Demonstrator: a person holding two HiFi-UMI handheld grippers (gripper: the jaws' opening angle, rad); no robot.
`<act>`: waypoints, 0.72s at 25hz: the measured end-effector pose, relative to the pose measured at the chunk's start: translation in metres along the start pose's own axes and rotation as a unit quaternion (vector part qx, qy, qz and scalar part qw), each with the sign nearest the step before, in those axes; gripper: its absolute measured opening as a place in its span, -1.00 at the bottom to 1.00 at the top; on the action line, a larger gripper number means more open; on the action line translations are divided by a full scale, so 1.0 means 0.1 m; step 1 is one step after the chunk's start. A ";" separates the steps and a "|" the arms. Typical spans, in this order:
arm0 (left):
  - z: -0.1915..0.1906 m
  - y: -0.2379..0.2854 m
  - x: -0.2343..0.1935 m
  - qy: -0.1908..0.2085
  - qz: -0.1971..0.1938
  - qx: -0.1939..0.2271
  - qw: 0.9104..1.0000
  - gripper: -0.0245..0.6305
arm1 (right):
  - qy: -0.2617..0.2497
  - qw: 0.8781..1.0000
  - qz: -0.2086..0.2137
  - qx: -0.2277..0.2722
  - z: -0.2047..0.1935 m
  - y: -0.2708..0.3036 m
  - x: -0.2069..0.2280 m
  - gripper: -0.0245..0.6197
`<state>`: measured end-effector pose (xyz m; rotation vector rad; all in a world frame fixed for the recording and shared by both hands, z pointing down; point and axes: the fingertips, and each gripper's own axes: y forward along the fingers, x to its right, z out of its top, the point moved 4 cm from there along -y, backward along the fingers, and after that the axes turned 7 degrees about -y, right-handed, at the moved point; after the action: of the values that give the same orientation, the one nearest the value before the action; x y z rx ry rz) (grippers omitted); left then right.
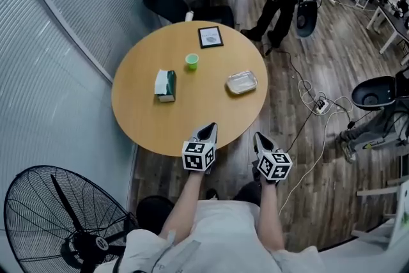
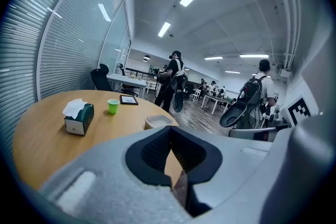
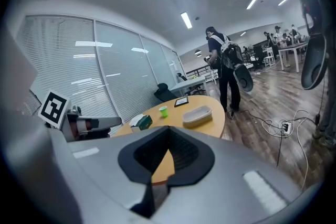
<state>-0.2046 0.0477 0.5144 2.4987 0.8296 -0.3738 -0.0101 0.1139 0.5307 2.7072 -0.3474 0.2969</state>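
While both are hovering empty, jaws together, the left hand-held gripper (image 1: 209, 130) is sitting nearer the tissue box (image 1: 165, 85) ahead-left, the right hand-held gripper (image 1: 260, 137) nearer the tray (image 1: 241, 82) ahead.

You are holding both forearms forward, side by side. Your left gripper (image 1: 208, 130) is hovering over the near edge of the round table (image 1: 144, 115), jaws pressed together and empty. Your right gripper (image 1: 259, 137) is hanging just off that edge, jaws likewise together.

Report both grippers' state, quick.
Left gripper: closed, holding nothing.
Right gripper: closed, holding nothing.
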 end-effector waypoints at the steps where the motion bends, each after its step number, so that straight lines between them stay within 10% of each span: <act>1: -0.01 0.03 0.01 0.000 0.002 -0.002 1.000 -0.92 | 0.001 1.000 0.000 0.000 0.00 0.00 0.05 -0.92; 18: 0.04 0.81 0.41 -0.034 0.119 -0.002 0.992 -0.92 | -0.004 0.997 0.054 -0.049 0.28 0.07 1.54 -0.92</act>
<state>-0.1232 0.0088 0.5231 2.5293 0.4963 -0.3711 0.1382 0.0662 0.5470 2.5978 -0.4997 0.2917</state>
